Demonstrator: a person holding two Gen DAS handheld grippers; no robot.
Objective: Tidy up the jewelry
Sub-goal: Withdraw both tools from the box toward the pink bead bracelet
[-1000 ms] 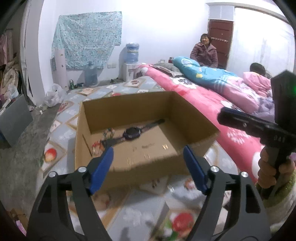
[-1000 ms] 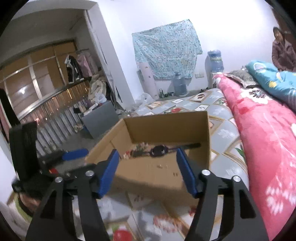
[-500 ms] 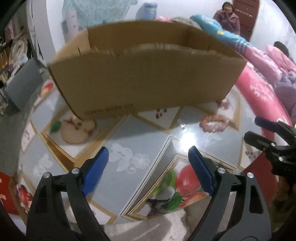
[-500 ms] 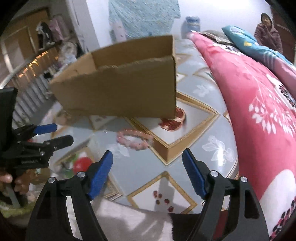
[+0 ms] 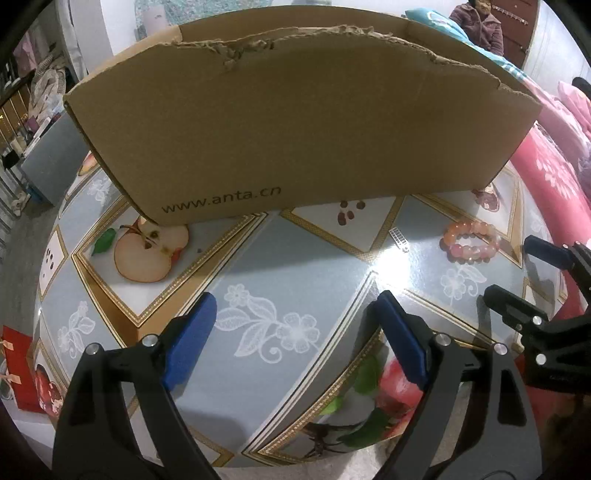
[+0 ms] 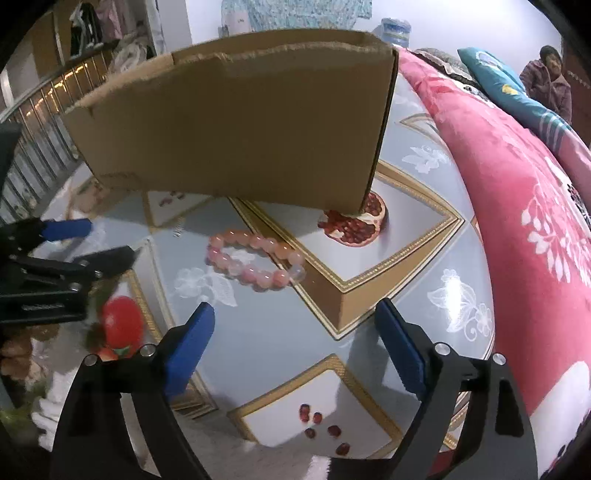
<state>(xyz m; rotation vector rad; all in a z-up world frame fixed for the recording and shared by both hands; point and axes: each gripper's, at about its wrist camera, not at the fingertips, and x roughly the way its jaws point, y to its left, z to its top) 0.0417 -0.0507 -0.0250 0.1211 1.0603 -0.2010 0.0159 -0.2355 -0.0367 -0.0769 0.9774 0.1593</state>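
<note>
A pink bead bracelet [image 5: 470,242] [image 6: 256,260] lies on the patterned tablecloth, just in front of the cardboard box [image 5: 295,122] [image 6: 240,122]. The box's near wall hides its inside. A small silver piece [image 5: 398,239] [image 6: 178,229] lies left of the bracelet. My right gripper [image 6: 294,306] [image 5: 511,267] hovers just short of the bracelet, jaws opening, nothing between them. My left gripper [image 5: 295,299] [image 6: 109,240] is open and empty over bare cloth, to the left of the bracelet.
A bed with a pink floral blanket [image 6: 517,184] borders the table on the right. A person [image 5: 480,22] sits at the far end of the bed. A red packet [image 5: 18,369] lies at the table's left edge, and a grey box [image 5: 51,166] stands on the floor behind it.
Both grippers have dropped and tipped downward, from looking into the box to facing the tablecloth before it. The bracelet has come into view. The right jaws have spread wider.
</note>
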